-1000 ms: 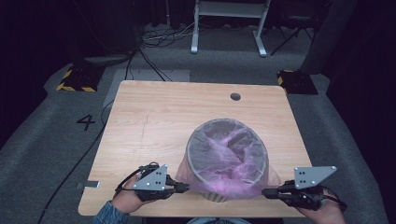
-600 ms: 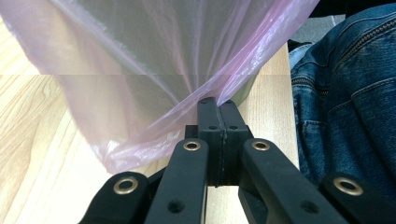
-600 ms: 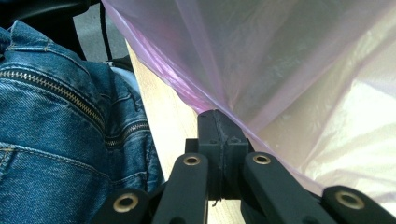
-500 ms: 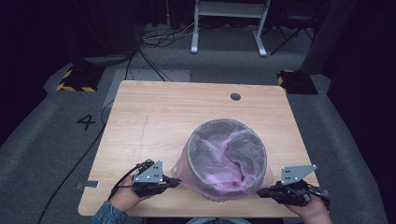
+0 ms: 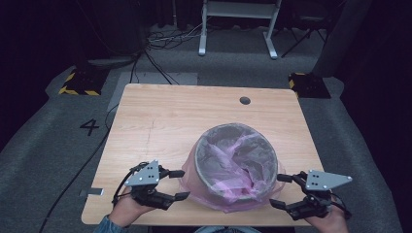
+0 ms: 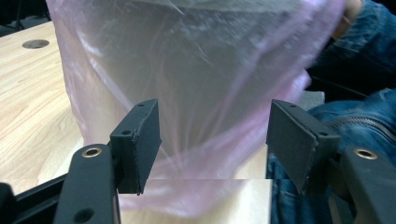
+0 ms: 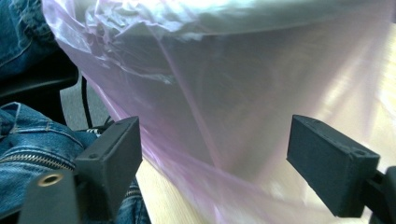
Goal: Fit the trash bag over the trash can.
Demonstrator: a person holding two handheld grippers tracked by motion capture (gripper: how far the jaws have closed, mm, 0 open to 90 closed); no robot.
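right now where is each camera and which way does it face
high view: above the person's side, looking forward and down on the table; both hands, left claw, right claw.
left gripper view: on the left claw, facing the bag; jeans.
right gripper view: on the right claw, facing the bag; jeans.
All share the bag over the bin.

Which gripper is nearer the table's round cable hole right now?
Right, narrowly. The right gripper sits beside the bin at the near edge; the left gripper flanks the other side. The hole lies right of centre.
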